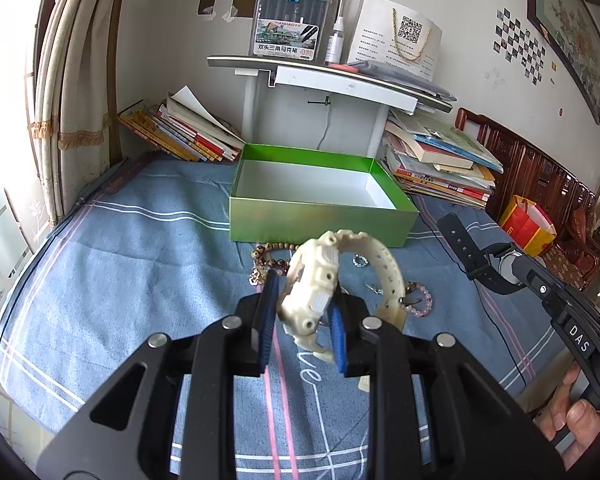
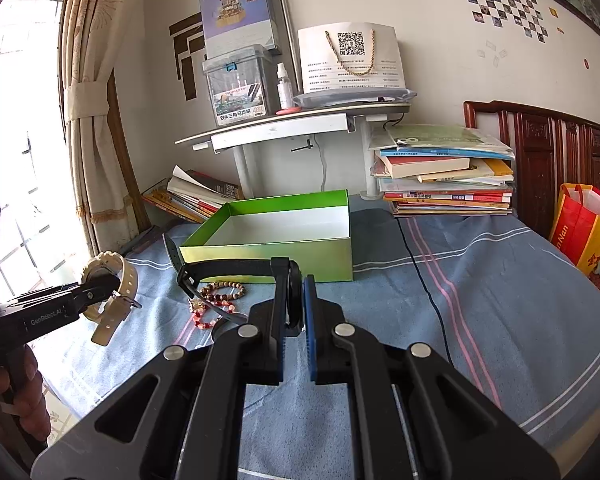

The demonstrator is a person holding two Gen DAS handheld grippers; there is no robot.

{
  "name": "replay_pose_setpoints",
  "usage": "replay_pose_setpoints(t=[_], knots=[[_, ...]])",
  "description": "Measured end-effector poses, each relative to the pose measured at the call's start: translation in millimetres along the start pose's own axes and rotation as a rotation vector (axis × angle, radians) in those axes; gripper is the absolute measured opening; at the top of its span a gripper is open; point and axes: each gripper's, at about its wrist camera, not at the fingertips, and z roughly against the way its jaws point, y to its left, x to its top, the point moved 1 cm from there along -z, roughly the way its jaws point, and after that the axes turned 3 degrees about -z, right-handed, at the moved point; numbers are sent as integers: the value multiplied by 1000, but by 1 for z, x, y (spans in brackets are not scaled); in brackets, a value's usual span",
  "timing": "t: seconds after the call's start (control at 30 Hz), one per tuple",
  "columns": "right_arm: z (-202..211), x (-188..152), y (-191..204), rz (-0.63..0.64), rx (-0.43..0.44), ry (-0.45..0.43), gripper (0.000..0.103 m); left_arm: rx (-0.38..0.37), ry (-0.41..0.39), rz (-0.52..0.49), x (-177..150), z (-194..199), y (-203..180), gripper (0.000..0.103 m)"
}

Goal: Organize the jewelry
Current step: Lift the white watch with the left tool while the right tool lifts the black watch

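In my left wrist view, the left gripper [image 1: 304, 312] fills the lower middle of the frame, its blue pads pinching the case of a cream watch [image 1: 312, 292]. The strap arcs up and over to the right, its buckle end hanging near the right finger, and the whole watch is lifted clear of the blue striped cloth [image 1: 140, 264].

Above it, in the centre of the frame, I see the green box [image 1: 320, 220] standing open, its white inside bare. Between the box's front wall and my held watch lies a cluster on the cloth: a wooden bead bracelet [image 1: 272, 249], a small silver ring [image 1: 360, 260] to the right of it, and a pink bead bracelet [image 1: 422, 300] further right and lower.

At the right edge of that view I see the right gripper [image 1: 514, 270] gripping a black watch [image 1: 472, 256], its strap rising to the upper left; a hand [image 1: 580, 420] grips the handle in the lower right corner.

From my right wrist view, the right gripper [image 2: 298, 304] sits in the lower centre, jaws pressed nearly together on the black watch [image 2: 228, 270], whose strap runs leftward across the front of the green box [image 2: 268, 256]. The bead bracelets [image 2: 220, 294] lie on the cloth below that strap. At the left edge, the left gripper [image 2: 100, 290] holds the cream watch [image 2: 108, 292] up above the cloth.
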Motion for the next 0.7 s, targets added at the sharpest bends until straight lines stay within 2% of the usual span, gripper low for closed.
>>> replay_pose_setpoints(t=[0.7], knots=[[-10,-1,2,25,7,25,9,8,8,1,2,-7,4,24]])
